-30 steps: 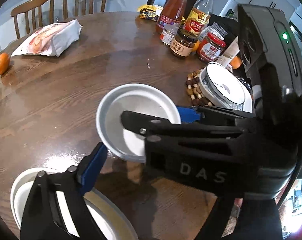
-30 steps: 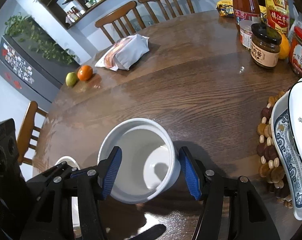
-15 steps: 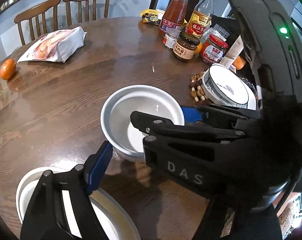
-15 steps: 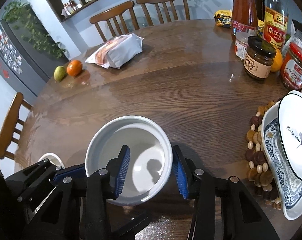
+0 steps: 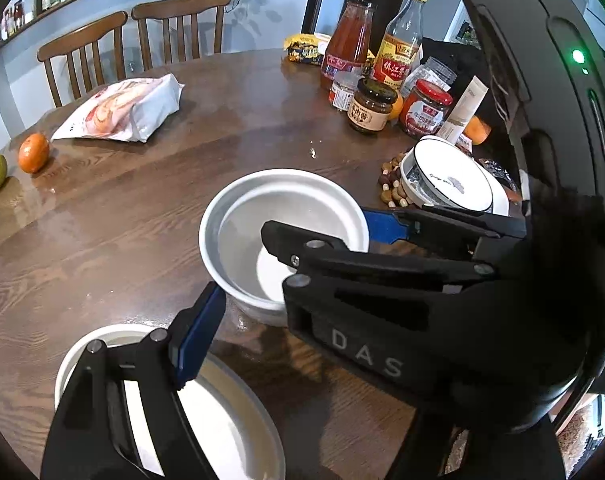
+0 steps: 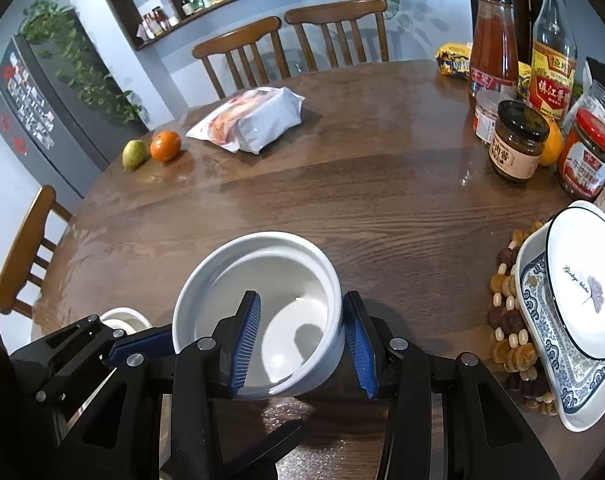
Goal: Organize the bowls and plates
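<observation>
A white bowl (image 6: 258, 280) sits on the brown wooden table (image 6: 342, 200); it also shows in the left wrist view (image 5: 262, 216). My right gripper (image 6: 304, 340) straddles the bowl's right wall, one blue pad inside, one outside, close on it. It also shows in the left wrist view (image 5: 366, 236). My left gripper (image 5: 206, 332) shows one blue pad over a white plate stack (image 5: 222, 432) at the table's near edge; its other finger is hidden. A white plate (image 6: 582, 280) lies in a blue-patterned dish (image 6: 542, 344) at the right.
Sauce jars and bottles (image 6: 518, 140) stand at the back right. A beaded trivet (image 6: 506, 312) lies under the patterned dish. A food bag (image 6: 254, 120), an orange (image 6: 165, 145) and a green fruit (image 6: 134, 154) lie at the back left. Chairs stand behind.
My right gripper's fingers have narrowed from around the whole bowl to astride its right wall. The cameras have pulled back and up a little.
</observation>
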